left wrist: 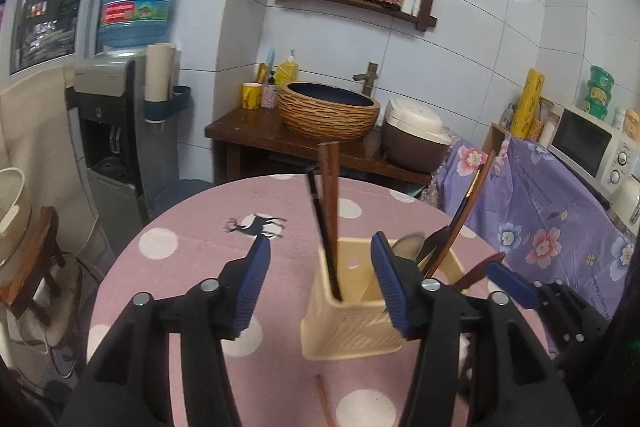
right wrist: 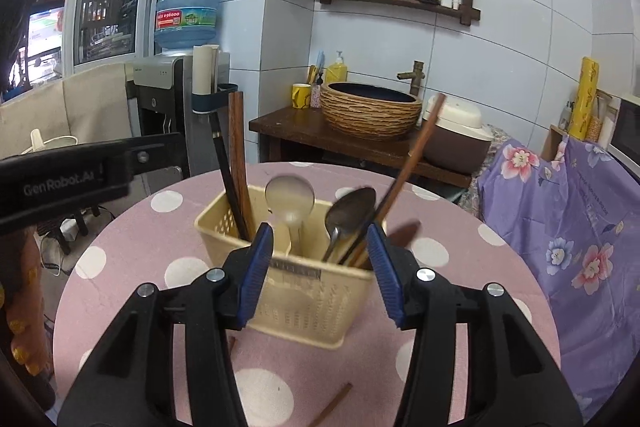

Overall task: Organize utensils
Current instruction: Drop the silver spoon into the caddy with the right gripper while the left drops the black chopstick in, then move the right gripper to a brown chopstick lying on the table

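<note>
A cream slotted utensil holder (right wrist: 304, 291) (left wrist: 352, 323) stands on the pink dotted round table (right wrist: 460, 255). Its left compartment holds brown and black chopsticks (right wrist: 236, 163) (left wrist: 329, 211). The other compartment holds a white soup spoon (right wrist: 289, 199), a metal spoon (right wrist: 348, 215) and more chopsticks (right wrist: 412, 163). My right gripper (right wrist: 320, 263) is open and empty, just in front of and above the holder. My left gripper (left wrist: 320, 275) is open and empty, to the holder's left. A loose brown chopstick (right wrist: 334, 407) (left wrist: 324, 403) lies on the table near me.
The left gripper's black body (right wrist: 80, 179) shows at the left of the right wrist view. The right gripper's fingers (left wrist: 516, 287) show at the right of the left wrist view. Behind the table are a sink counter (right wrist: 360, 143), a water dispenser (left wrist: 108, 131) and a purple-covered counter (right wrist: 580, 211).
</note>
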`<state>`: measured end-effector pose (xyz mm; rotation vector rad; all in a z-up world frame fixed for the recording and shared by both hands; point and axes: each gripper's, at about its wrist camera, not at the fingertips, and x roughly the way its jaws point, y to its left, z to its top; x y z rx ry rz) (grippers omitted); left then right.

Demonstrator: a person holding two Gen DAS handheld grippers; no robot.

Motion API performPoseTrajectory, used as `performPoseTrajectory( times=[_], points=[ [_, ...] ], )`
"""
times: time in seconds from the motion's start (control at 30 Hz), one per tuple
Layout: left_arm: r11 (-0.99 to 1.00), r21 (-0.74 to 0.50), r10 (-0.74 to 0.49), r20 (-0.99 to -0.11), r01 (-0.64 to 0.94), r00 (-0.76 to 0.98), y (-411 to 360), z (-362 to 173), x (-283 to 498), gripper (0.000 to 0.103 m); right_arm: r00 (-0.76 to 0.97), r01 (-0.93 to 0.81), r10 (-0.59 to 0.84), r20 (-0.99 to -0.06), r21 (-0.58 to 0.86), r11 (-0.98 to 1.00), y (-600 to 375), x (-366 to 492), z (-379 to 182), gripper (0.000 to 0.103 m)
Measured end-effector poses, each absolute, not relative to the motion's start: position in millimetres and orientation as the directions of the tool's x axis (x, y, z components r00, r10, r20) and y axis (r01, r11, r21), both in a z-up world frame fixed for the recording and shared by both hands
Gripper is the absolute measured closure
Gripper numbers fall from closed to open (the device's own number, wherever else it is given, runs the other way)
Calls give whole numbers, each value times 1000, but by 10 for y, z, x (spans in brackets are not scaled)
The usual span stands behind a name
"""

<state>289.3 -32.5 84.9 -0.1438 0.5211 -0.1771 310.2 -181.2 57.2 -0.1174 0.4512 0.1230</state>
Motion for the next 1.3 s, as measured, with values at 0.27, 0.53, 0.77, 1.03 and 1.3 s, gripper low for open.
performPoseTrajectory(
  times=[0.27,0.53,0.77,1.03,1.3],
  points=[
    [984,-101,-178,-638,148,749,-317,137,2417,47,763,-41,46,-645,24,999,-1997,2639,-83,53],
    [985,-166,-152,-721,45,676,-58,-374,2211,49,601,8,54,-798,74,997,-1757,2282,-728,53],
    [986,-161,-139,-696,36,704,-16,-280,2073,49,557,12,33,-830,48,999,-1556,2118,-882,53],
    [985,-164,-160,-721,59,675,-130,-425,2039,49,533,11,1,-846,9,1000,-1821,2074,-842,52],
    [981,-171,-186,-738,88,649,-262,-501,2031,49,580,141,64,-812,177,974,-2447,2073,-694,52]
  ],
)
